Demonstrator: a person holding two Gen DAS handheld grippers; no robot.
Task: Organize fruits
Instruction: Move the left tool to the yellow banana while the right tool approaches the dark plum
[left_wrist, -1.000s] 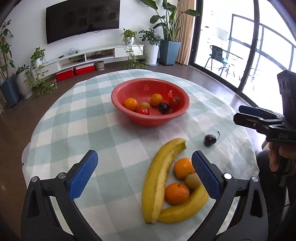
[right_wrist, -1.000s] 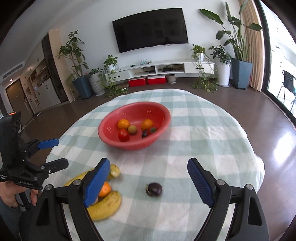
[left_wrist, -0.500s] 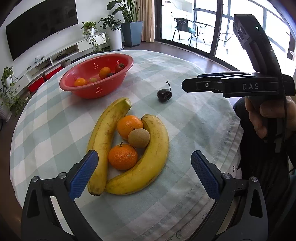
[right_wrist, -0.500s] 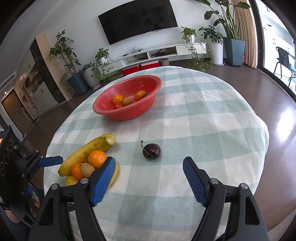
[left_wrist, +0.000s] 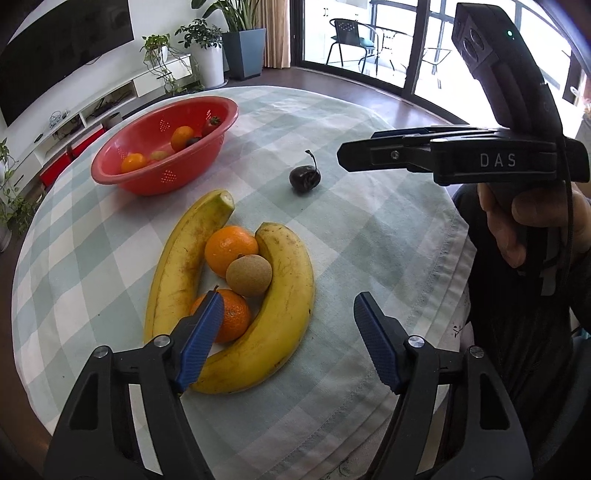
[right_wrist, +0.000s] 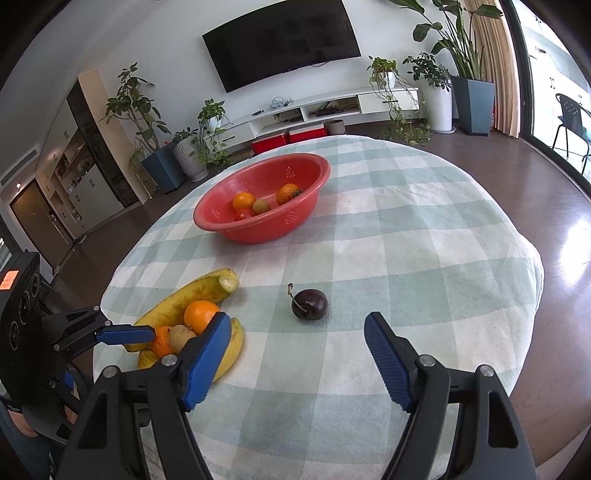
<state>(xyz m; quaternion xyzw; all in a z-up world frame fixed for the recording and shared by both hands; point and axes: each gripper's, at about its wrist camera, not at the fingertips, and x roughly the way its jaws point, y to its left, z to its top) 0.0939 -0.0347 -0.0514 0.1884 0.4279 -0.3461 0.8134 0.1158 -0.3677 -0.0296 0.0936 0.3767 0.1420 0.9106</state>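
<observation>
- The left tongs (left_wrist: 288, 314) stand half-wide with nothing gripped; their jaws have just been closing, and the lower end of the right-hand banana (left_wrist: 273, 325) lies between them, with no pad pressing on it.
- Just ahead of these tongs sits the loose pile: the other banana (left_wrist: 181, 258) to their left, two oranges, the nearer (left_wrist: 231, 319) partly behind the left pad and the farther (left_wrist: 229, 247) beyond it, and a brown round fruit (left_wrist: 249, 275) resting between them.
- The right tongs (right_wrist: 295, 332) are also fairly wide and empty, hovering with the dark plum (right_wrist: 309, 303) just ahead of the gap, stem toward their left.
- The red bowl (right_wrist: 258, 229) stands well beyond both tongs and already holds several fruits, so it is probably the target.
- For the plum, I would bring the right tongs lower and forward until the pads flank its body, not the stem, then close gently; it looks soft and may roll on the counter (right_wrist: 424, 240) cloth.
- For the left side, pick one fruit only. Closing now risks catching banana and orange together or nudging the pile apart.
- Keep the two tongs apart while both work.
</observation>
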